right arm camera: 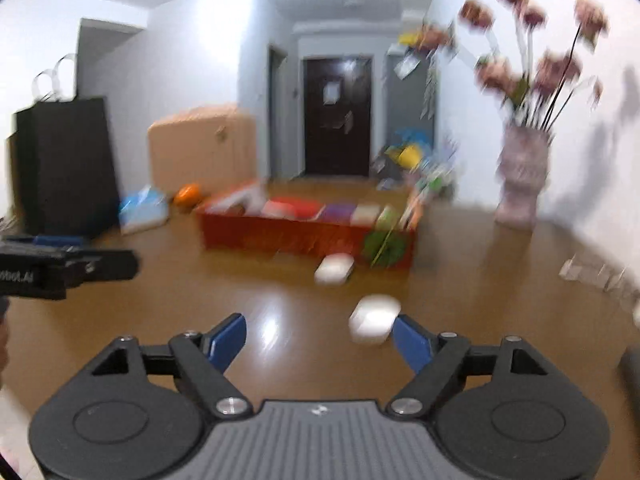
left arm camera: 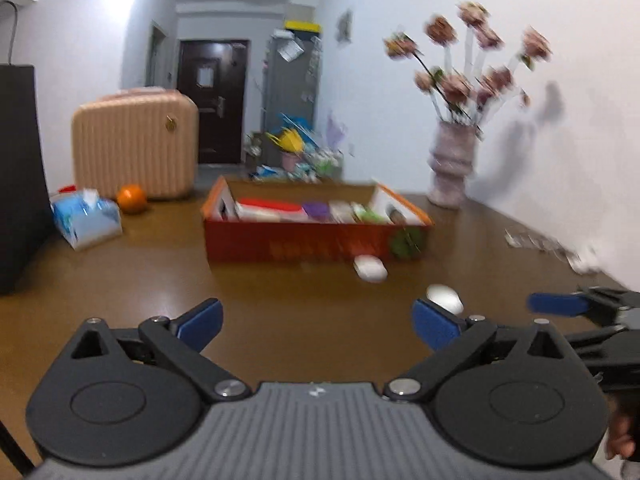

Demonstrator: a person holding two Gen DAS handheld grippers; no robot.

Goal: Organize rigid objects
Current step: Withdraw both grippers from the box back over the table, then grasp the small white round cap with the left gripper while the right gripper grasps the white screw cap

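Observation:
A red cardboard box (left arm camera: 304, 244) (right arm camera: 296, 236) with orange flaps stands in the middle of the brown table and holds several coloured items in a row. Two small white rounded objects lie in front of it: one (left arm camera: 371, 268) (right arm camera: 334, 268) right by the box's front wall, the other (left arm camera: 445, 298) (right arm camera: 374, 318) nearer to me. My left gripper (left arm camera: 318, 326) is open with nothing between its blue pads. My right gripper (right arm camera: 320, 342) is open too, empty, and the nearer white object lies just beyond its right fingertip. The right gripper also shows at the right edge of the left view (left arm camera: 560, 305).
A pink suitcase (left arm camera: 134, 144), an orange (left arm camera: 131, 199) and a blue tissue pack (left arm camera: 86, 218) stand at the back left beside a black bag (left arm camera: 18, 176). A vase of flowers (left arm camera: 452, 164) is by the right wall. Clear plastic pieces (left arm camera: 548, 246) lie along the table's right side.

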